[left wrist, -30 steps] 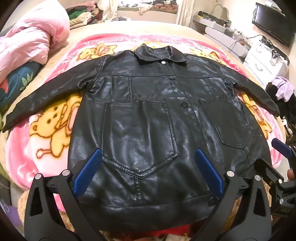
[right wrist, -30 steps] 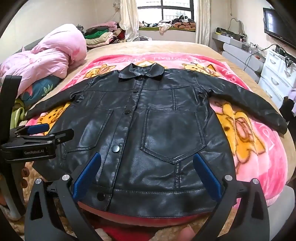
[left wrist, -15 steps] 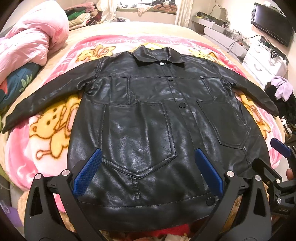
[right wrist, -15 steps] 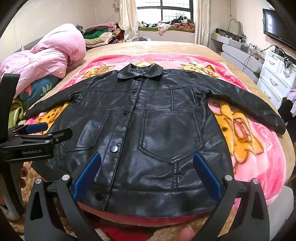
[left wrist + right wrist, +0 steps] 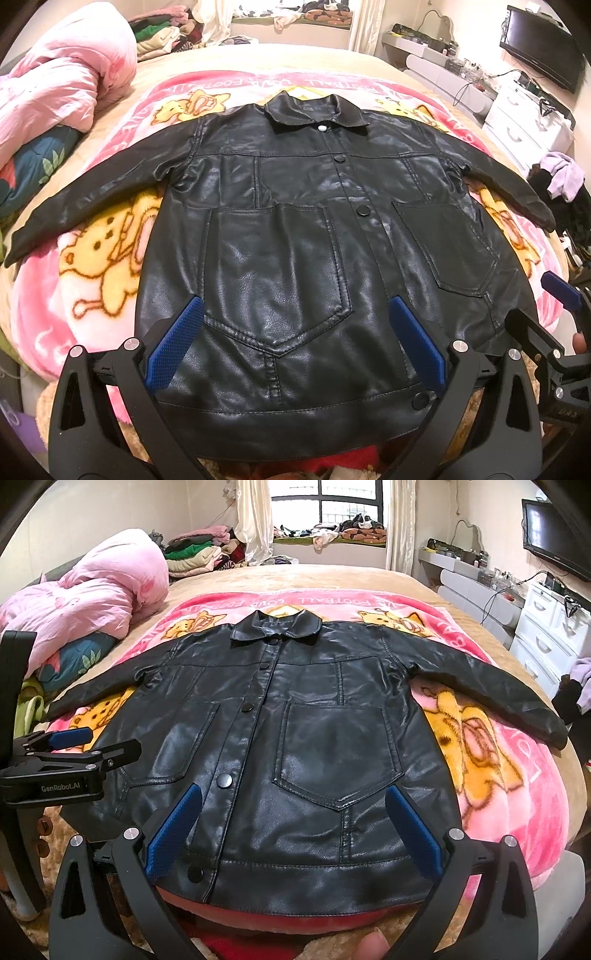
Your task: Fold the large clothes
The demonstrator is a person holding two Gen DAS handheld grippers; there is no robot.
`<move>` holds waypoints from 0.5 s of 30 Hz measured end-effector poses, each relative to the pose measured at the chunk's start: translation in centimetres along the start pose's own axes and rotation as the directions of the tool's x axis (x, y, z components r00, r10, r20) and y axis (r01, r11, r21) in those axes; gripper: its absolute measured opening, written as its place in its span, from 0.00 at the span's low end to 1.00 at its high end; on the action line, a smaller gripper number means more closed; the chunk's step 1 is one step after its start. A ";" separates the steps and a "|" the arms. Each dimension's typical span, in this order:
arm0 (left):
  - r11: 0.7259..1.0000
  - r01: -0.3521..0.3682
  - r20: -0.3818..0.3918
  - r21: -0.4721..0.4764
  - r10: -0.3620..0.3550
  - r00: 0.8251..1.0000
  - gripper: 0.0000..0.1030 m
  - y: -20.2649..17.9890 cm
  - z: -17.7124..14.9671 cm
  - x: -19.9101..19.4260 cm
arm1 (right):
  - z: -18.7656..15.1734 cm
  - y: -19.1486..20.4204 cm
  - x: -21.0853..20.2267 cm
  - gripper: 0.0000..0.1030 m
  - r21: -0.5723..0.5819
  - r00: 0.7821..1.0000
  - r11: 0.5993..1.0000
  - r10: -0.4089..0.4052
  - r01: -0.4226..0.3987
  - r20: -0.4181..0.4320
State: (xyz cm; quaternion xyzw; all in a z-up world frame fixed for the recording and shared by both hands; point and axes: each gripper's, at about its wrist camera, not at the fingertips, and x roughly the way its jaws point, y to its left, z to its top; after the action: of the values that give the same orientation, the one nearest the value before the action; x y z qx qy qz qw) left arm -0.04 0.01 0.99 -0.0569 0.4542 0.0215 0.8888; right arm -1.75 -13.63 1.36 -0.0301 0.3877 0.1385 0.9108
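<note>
A black leather jacket (image 5: 295, 236) lies flat and buttoned, front up, on a pink cartoon blanket (image 5: 96, 266), collar far, hem near, both sleeves spread out. It also shows in the right wrist view (image 5: 306, 738). My left gripper (image 5: 293, 336) is open and empty, hovering above the hem over the left pocket. My right gripper (image 5: 291, 823) is open and empty, hovering above the hem over the right pocket. Each gripper shows at the edge of the other's view: the right gripper (image 5: 561, 291) and the left gripper (image 5: 70, 738).
A pink duvet (image 5: 92, 594) is heaped at the bed's left. Stacked clothes (image 5: 199, 554) lie at the far end by the window. White drawers (image 5: 550, 627) and a wall TV (image 5: 554, 531) stand to the right. The bed's near edge lies just below the hem.
Both views have shifted slightly, so the jacket sits a little lower and nearer in the frames. The jacket itself has not moved. Both grippers stay open.
</note>
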 end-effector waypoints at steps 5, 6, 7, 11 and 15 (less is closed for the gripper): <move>1.000 -0.001 0.004 0.002 0.001 1.000 0.91 0.0 0.1 -0.2 | 0.0 0.1 0.0 0.96 0.000 1.000 1.000 -0.010 0.010 0.003; 1.000 -0.001 0.003 0.002 0.001 1.000 0.91 0.0 0.1 -0.2 | 0.1 0.0 0.0 0.96 0.000 1.000 1.000 -0.011 0.011 0.003; 1.000 -0.001 0.003 0.002 0.001 1.000 0.91 0.0 0.1 -0.2 | 0.1 0.1 0.0 0.96 0.000 1.000 1.000 -0.009 0.009 0.003; 1.000 0.000 0.004 0.002 0.000 1.000 0.91 0.0 0.1 -0.2 | 0.0 0.1 0.0 0.96 0.000 1.000 1.000 -0.011 0.011 0.005; 1.000 0.000 0.002 0.001 0.000 1.000 0.91 0.0 0.1 -0.2 | 0.0 0.2 0.1 0.96 0.002 1.000 1.000 -0.014 0.014 0.007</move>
State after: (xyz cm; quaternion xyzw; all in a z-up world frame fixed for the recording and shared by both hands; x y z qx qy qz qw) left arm -0.09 0.04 1.26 -0.0566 0.4535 0.0212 0.8892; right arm -1.73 -13.45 1.35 -0.0314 0.3846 0.1317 0.9131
